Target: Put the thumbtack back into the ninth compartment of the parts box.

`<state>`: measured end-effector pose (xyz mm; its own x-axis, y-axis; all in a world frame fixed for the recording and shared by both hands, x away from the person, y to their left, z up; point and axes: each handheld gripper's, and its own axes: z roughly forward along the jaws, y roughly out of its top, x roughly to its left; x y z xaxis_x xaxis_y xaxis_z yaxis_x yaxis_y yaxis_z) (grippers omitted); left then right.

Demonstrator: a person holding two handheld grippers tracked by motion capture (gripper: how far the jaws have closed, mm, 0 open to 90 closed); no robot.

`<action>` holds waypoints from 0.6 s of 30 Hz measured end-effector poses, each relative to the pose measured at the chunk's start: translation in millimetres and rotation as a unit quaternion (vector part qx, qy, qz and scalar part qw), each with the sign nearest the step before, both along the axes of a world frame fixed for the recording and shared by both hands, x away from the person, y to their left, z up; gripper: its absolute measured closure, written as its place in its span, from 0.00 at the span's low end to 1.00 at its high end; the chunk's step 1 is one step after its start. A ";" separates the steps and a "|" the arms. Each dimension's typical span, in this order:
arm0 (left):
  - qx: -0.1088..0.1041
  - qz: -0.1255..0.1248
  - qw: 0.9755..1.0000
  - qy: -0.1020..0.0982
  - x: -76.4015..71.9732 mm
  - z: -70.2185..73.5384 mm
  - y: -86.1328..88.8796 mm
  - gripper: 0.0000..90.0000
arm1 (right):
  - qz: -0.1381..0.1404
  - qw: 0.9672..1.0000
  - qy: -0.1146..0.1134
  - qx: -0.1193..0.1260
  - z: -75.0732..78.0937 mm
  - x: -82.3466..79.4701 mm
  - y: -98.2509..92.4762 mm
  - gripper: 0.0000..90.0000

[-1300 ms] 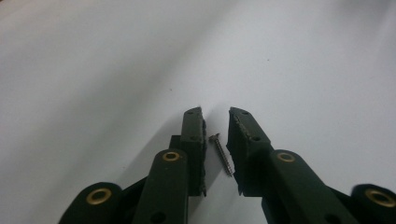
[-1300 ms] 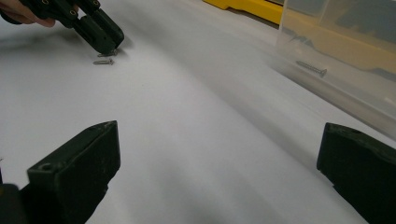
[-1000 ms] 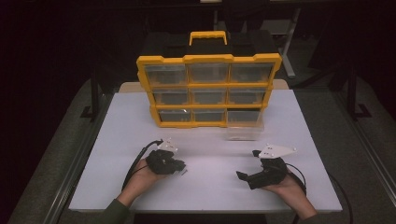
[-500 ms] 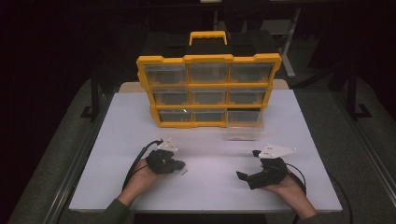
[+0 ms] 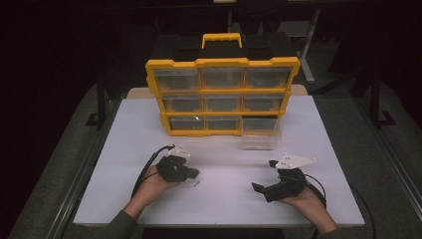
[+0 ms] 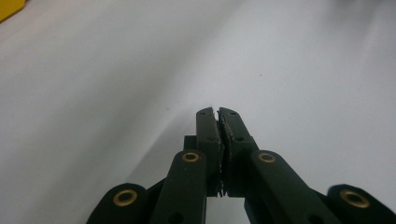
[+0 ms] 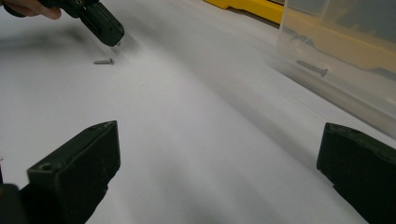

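High view. We record a yellow plastic organizer (image 5: 222,94) with a yellow carry handle and three rows of three clear drawers, standing upright at the far middle of a matte white table (image 5: 328,149). We can read no brand or label on it. One clear drawer (image 5: 261,134) sits pulled out on the table at the cabinet's lower right corner. The left gripper (image 5: 195,173), black with a trailing cable, lies low in the person's left hand, and a small dark screw (image 5: 196,184) rests on the table just beside its tip. The right gripper (image 5: 263,175), black with a grey three-cornered plate on top, rests well apart to the right.

Left gripper view. We find its jaws clenched: the two ribbed pads meet with nothing visible between them, brass rivets at the links, over bare white table.

Right gripper view. We find its jaws released, two blunt black blocks standing wide apart. Between them, farther off, lies the silver threaded screw (image 7: 103,61) just beside the left gripper's tip (image 7: 112,38). At right, the translucent drawer (image 7: 341,56) holds another screw (image 7: 312,68).
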<state>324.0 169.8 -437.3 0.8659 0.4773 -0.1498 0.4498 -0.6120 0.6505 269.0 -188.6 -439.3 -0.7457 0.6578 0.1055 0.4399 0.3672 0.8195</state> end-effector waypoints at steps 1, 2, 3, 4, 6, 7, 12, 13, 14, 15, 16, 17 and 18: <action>-0.002 -0.001 1.000 0.000 0.9 0.7 -0.3 0.97 | 0.000 1.000 0.000 0.000 0.0 0.0 0.1 0.00; -0.003 -0.004 1.000 0.002 2.3 1.6 -0.2 0.97 | 0.000 1.000 0.000 0.000 0.0 0.0 0.1 0.00; -0.008 -0.004 1.000 0.003 3.3 2.0 -0.8 0.97 | 0.000 1.000 0.000 0.000 -0.1 -0.1 0.2 0.00; -0.009 -0.007 1.000 0.004 4.6 2.8 -1.0 0.97 | 0.000 1.000 0.000 0.000 -0.1 0.0 0.2 0.00; -0.013 -0.010 1.000 0.007 6.1 4.0 -1.7 0.97 | 0.000 1.000 0.000 0.000 -0.1 0.0 0.2 0.00; -0.014 -0.012 1.000 0.008 7.1 4.9 -2.4 0.97 | 0.000 1.000 0.000 0.000 -0.1 -0.1 0.2 0.00; -0.019 -0.021 1.000 0.007 12.4 10.2 -6.3 0.97 | -0.001 1.000 0.001 0.001 -0.3 -0.1 0.0 0.00; -0.019 -0.023 1.000 0.007 13.9 11.9 -7.1 0.97 | -0.002 1.000 0.000 0.000 -0.4 -0.1 0.0 0.00; -0.021 -0.023 1.000 0.006 15.1 13.6 -8.0 0.97 | -0.004 1.000 -0.001 -0.001 -0.5 -0.2 0.1 0.00; -0.023 -0.025 0.999 0.006 16.4 15.2 -8.8 0.97 | -0.004 1.000 -0.001 -0.001 -0.6 -0.1 0.1 0.00; -0.023 -0.028 0.999 0.006 17.7 16.8 -9.9 0.97 | -0.003 1.000 -0.001 -0.001 -0.7 -0.2 0.0 0.00; -0.022 -0.030 0.999 0.005 18.7 18.4 -11.1 0.97 | -0.003 1.000 -0.001 -0.001 -0.7 -0.3 0.0 0.00; -0.022 -0.031 0.999 0.005 19.6 20.1 -12.5 0.97 | -0.002 1.000 -0.002 -0.001 -0.8 -0.2 0.0 0.00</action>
